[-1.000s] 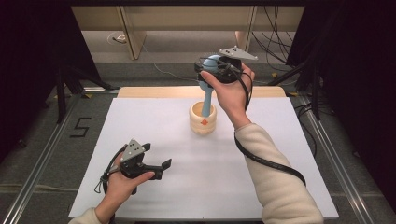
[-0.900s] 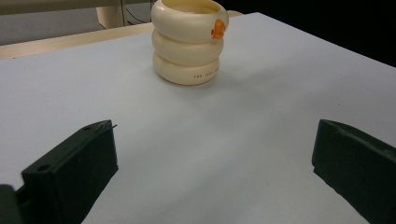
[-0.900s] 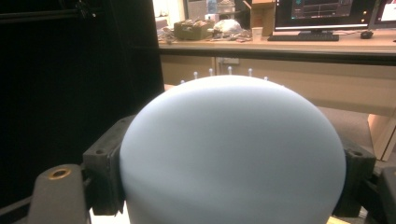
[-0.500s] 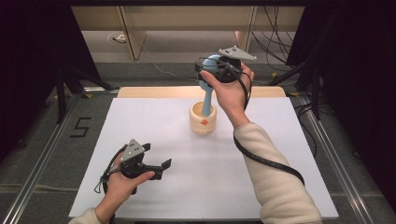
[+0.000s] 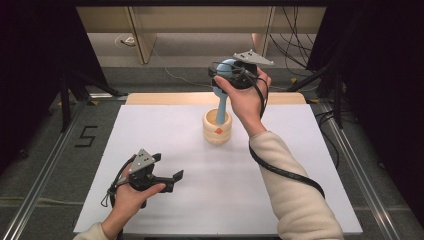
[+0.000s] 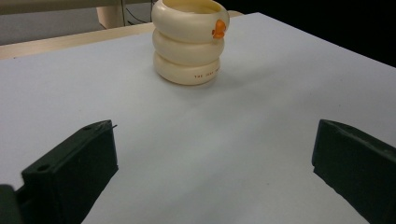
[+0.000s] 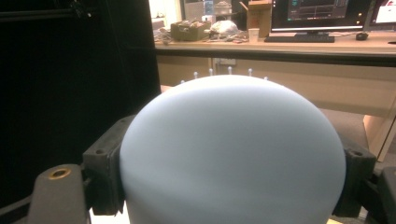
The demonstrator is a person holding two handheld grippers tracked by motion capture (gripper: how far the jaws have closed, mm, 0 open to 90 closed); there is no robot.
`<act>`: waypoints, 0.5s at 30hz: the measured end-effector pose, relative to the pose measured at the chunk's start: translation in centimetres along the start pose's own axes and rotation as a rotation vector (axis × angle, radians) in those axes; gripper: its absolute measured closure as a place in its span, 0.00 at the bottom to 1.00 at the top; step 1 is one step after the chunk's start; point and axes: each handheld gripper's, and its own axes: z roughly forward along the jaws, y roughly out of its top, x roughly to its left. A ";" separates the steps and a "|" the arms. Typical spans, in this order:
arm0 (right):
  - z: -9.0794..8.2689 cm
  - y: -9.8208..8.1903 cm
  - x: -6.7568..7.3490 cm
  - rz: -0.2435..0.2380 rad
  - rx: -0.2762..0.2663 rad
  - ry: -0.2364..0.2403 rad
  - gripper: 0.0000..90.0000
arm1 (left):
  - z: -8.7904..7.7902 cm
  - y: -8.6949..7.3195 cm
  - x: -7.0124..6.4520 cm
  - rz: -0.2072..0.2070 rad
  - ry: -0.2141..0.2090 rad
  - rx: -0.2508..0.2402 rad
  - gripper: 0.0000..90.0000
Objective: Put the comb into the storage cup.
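A cream cup (image 5: 217,129) shaped like stacked rings, with a small orange mark, stands at the middle back of the white table (image 5: 300,165). A light blue brush (image 5: 223,68) with a round head stands upright over it, its handle (image 5: 222,107) reaching down into the cup. My right gripper (image 5: 234,74) is shut on the head, high above the cup; the right gripper view has the blue head (image 7: 233,154) wedged between both jaws. My left gripper (image 5: 169,166) rests open at the front left, nothing in it. Its own view has the cup (image 6: 189,46) far ahead of the open left gripper (image 6: 215,163).
A wooden strip (image 5: 165,98) runs along the table's far edge. Metal rails (image 5: 37,185) flank the table, and a taped "5" (image 5: 86,135) marks the floor at left. Wooden furniture legs (image 5: 142,35) stand behind. A desk with monitors (image 7: 322,11) lies beyond the brush.
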 end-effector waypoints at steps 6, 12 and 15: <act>0.1 -0.1 0.0 -0.001 0.000 -0.003 0.23 | 0.0 0.0 0.0 0.000 0.002 0.000 0.00; 0.3 -0.2 0.0 -0.005 0.000 -0.004 0.23 | 0.0 0.0 0.0 0.001 0.001 0.000 0.00; 0.4 -0.3 0.0 -0.006 -0.001 -0.004 0.23 | 0.0 0.0 0.0 -0.001 0.001 0.000 0.00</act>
